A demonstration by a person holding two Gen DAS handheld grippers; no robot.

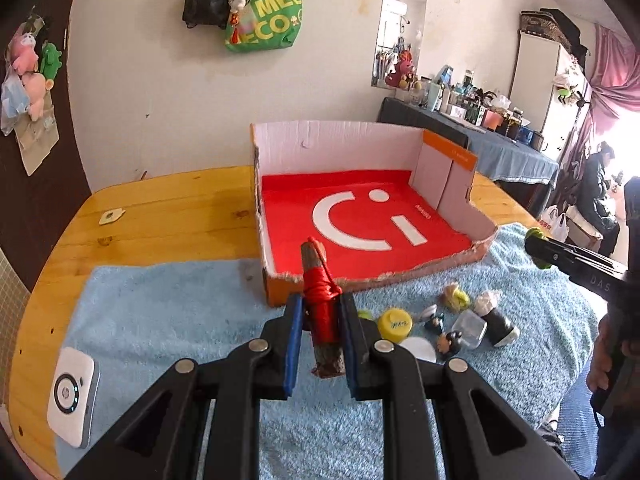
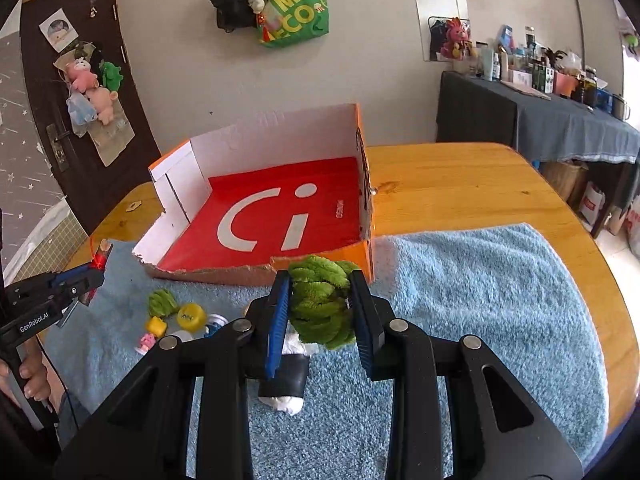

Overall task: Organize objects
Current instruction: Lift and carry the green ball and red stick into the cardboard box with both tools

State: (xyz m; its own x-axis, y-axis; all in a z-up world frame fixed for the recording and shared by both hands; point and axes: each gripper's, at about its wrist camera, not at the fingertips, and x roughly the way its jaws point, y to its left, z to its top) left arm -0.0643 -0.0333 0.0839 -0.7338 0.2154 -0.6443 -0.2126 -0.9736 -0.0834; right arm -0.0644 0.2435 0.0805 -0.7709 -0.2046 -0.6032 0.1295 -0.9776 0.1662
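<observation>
In the left wrist view my left gripper (image 1: 322,308) is shut on a short brown stick wrapped in red cord (image 1: 320,308), held just in front of the near wall of an open cardboard box (image 1: 332,136) with a red floor. In the right wrist view my right gripper (image 2: 320,278) is shut on a green fuzzy toy (image 2: 320,300), near the box's (image 2: 280,136) front right corner. Each gripper shows in the other's view: the right gripper (image 1: 538,254) at the right edge, the left gripper (image 2: 94,270) at the left. The box holds nothing.
Small items lie on the blue towel (image 1: 160,320): a yellow cap (image 1: 395,323), little figurines (image 1: 450,343), a clear cube (image 1: 472,328), a black-and-white roll (image 2: 286,384), a green fuzzy piece (image 2: 162,302). A white device (image 1: 72,396) sits at the wooden table's (image 1: 160,200) left edge.
</observation>
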